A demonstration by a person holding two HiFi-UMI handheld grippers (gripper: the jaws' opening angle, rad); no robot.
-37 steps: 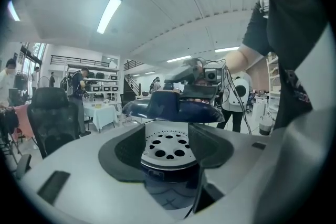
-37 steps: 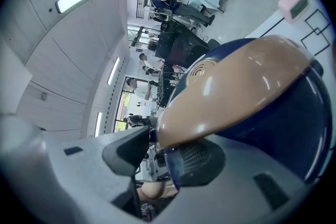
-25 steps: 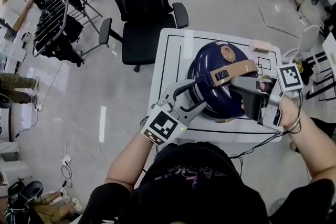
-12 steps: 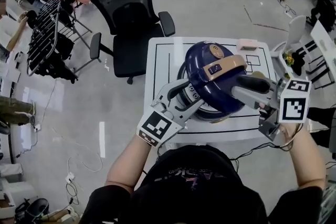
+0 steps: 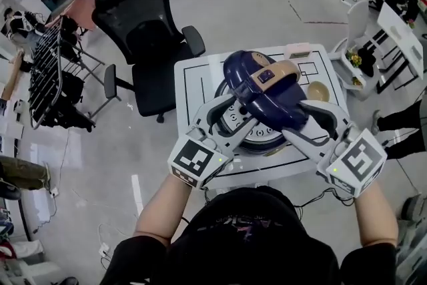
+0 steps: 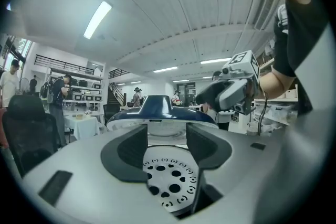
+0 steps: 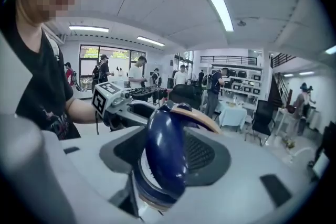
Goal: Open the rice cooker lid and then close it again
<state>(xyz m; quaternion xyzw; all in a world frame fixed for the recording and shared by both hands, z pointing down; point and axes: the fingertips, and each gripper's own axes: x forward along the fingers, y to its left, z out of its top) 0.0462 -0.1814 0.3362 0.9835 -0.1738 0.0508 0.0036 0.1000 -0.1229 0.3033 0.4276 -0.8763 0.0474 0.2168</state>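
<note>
Standing tilted open above the white table point(image 5: 193, 77), the blue rice cooker lid point(image 5: 263, 87) hides most of the cooker point(image 5: 257, 138) beneath. The left gripper point(image 5: 233, 118) gapes wide on nothing beside the lid's edge; the right gripper point(image 5: 307, 123), jaws just opening, loosely straddles its rim. A black office chair point(image 5: 143, 30) stands behind.

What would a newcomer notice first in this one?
The navy rice cooker lid stands tilted open at the centre of the small white table. The left gripper and the right gripper flank it, jaws apart; the right one's have just been opening, with the lid's rim between them. A black office chair stands behind the table.
</note>
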